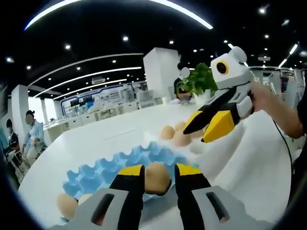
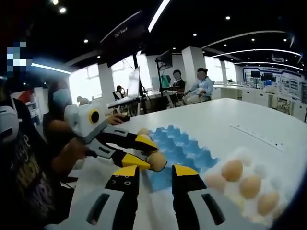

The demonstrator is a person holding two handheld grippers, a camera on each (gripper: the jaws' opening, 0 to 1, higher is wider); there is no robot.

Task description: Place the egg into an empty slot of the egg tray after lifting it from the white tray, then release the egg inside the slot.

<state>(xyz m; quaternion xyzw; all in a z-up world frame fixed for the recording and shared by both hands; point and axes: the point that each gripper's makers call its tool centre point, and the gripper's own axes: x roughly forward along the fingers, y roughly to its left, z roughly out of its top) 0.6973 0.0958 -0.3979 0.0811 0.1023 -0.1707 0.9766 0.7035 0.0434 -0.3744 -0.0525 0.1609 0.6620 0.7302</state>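
So the big white table (image 1: 120, 129) comes first, and everything sits on it. On it lies the blue egg tray (image 1: 120, 167), a bumpy sheet full of little cups. Most cups look empty, and two eggs sit at its near corner in the left gripper view. Just beside it is the white tray (image 2: 249, 191), with a few brown eggs still in it.

Next come the two grabbers. The left gripper (image 1: 158, 177) squeezes the egg (image 1: 157, 178) between its two yellow-tipped jaws, right above the near edge of the blue tray. In the right gripper view you can see that egg (image 2: 157, 161) pinched at the tips. The right gripper (image 2: 156, 177) holds nothing, and its jaws stand apart with only air between them.

The egg is the smallest thing. It is likely light, smooth and a bit slippery, and its shell breaks easily. I think it is best held gently around its fat middle, then set low into a cup before the jaws let go.
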